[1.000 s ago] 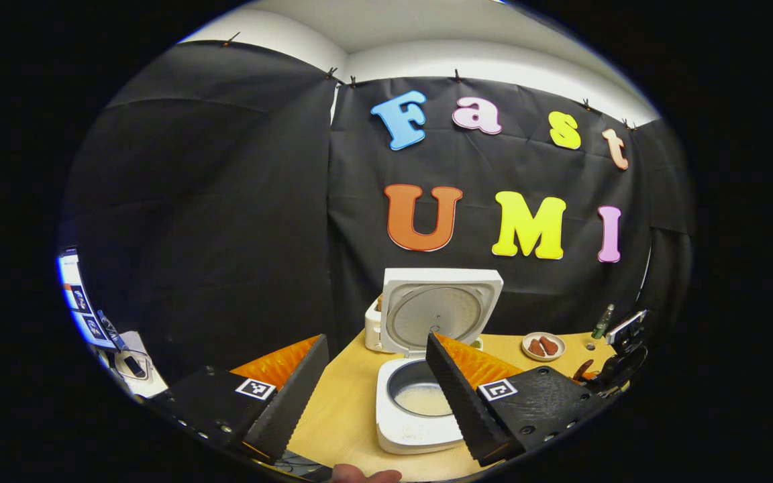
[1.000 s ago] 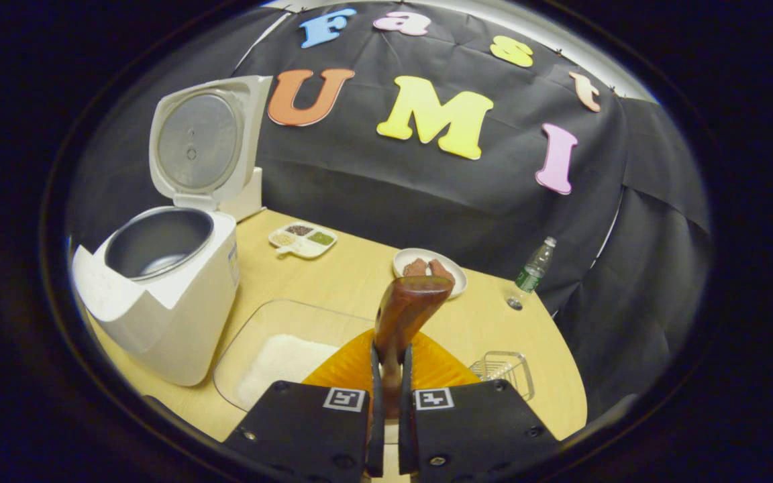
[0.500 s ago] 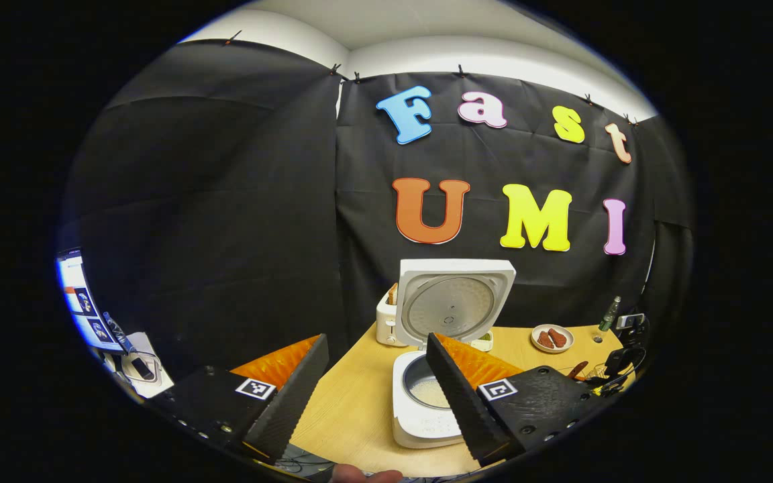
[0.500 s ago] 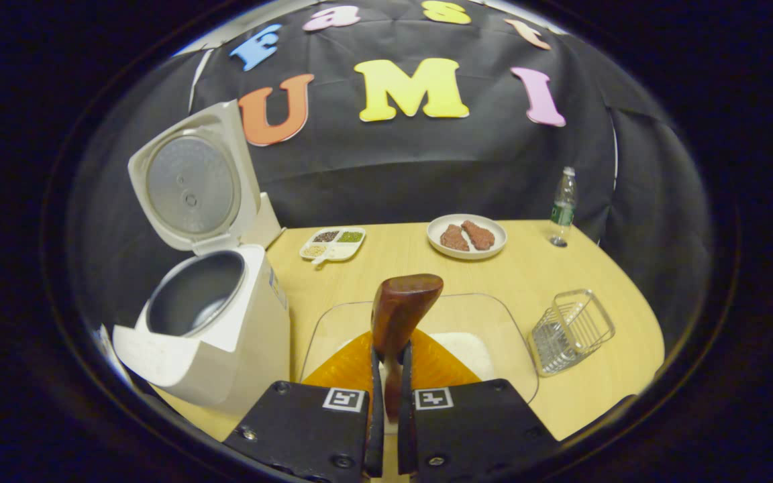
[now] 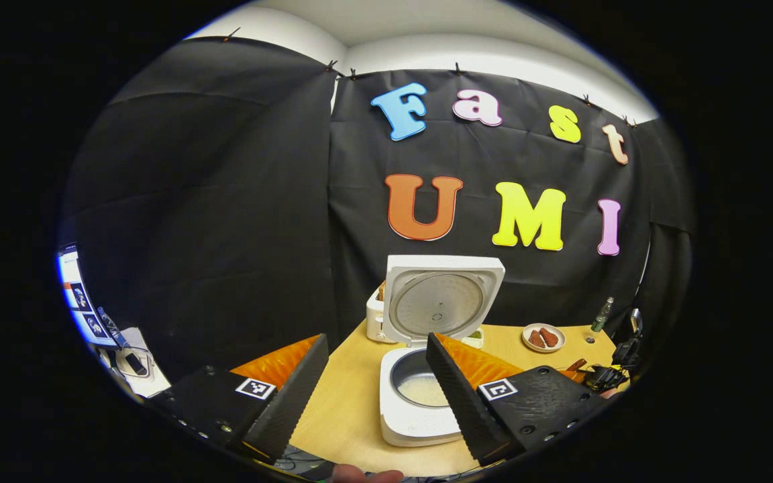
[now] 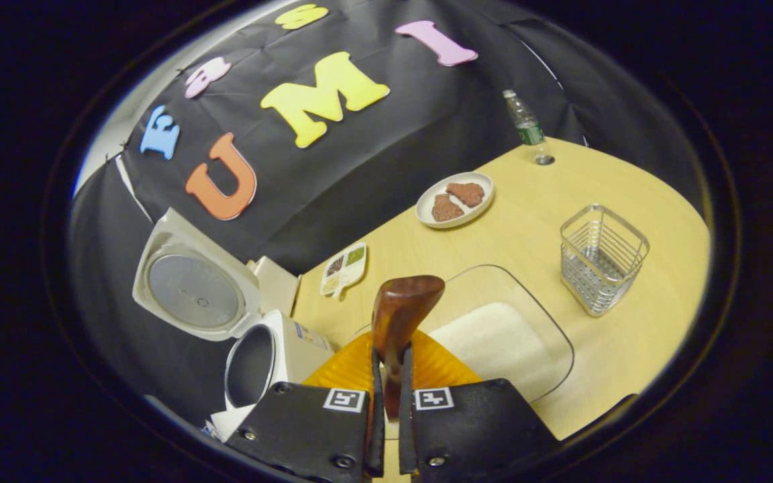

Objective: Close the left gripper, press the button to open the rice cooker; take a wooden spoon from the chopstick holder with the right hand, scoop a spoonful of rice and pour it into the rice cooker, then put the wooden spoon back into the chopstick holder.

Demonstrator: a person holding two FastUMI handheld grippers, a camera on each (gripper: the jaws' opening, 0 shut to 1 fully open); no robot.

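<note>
The white rice cooker (image 5: 420, 416) stands with its lid (image 5: 441, 300) up, and rice lies in its pot (image 5: 423, 389). My left gripper (image 5: 376, 389) is open in front of it, nothing between its fingers. My right gripper (image 6: 387, 396) is shut on the wooden spoon (image 6: 400, 315), whose dark bowl points forward above a clear glass tray of rice (image 6: 494, 335). The wire chopstick holder (image 6: 600, 258) stands empty to the right of the tray. The rice cooker (image 6: 259, 355) sits at lower left in the right gripper view, lid (image 6: 192, 288) open. The right gripper (image 5: 604, 377) also appears far right in the left gripper view.
On the wooden table (image 6: 561, 194) are a plate of brown food (image 6: 455, 198), a divided dish of grains (image 6: 344, 267) and a water bottle (image 6: 524, 124) near the back. A white toaster (image 5: 374, 320) stands behind the cooker. A hand (image 5: 366, 475) shows at the bottom edge.
The right gripper has rolled and swung with the spoon, so the tray and chopstick holder now lie ahead and the cooker has dropped to lower left. The left gripper shifted slightly and stays open.
</note>
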